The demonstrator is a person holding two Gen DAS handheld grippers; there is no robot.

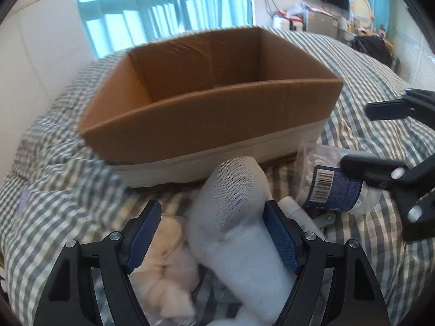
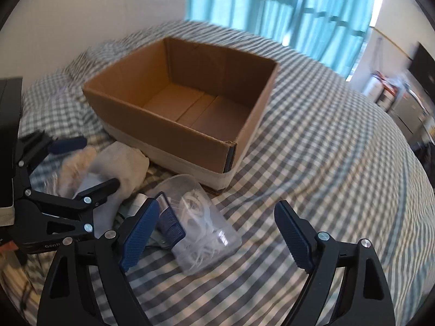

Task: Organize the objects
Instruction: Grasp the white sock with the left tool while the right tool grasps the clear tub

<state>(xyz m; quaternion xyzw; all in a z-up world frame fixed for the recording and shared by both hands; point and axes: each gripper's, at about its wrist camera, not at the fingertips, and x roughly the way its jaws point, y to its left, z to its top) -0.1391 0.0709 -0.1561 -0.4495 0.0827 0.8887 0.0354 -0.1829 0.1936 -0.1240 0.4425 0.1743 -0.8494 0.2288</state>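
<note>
An open, empty cardboard box (image 1: 209, 114) stands on the checked bed; it also shows in the right wrist view (image 2: 163, 125). My left gripper (image 1: 210, 217) is open around a white sock (image 1: 233, 206), its right pad touching the sock; the sock lies on the pile in front of the box. My right gripper (image 2: 217, 222) is open and empty, just above a clear plastic bottle with a blue label (image 2: 198, 225). The bottle also shows in the left wrist view (image 1: 334, 187), with the right gripper (image 1: 380, 138) over it. The left gripper (image 2: 81, 160) shows at left in the right wrist view.
A cream fluffy cloth (image 1: 168, 260) lies left of the sock. A white tube (image 1: 296, 212) and a greenish item lie under the bottle. The checked bedspread (image 2: 326, 163) spreads to the right. A desk with clutter (image 1: 326, 13) and a window are beyond.
</note>
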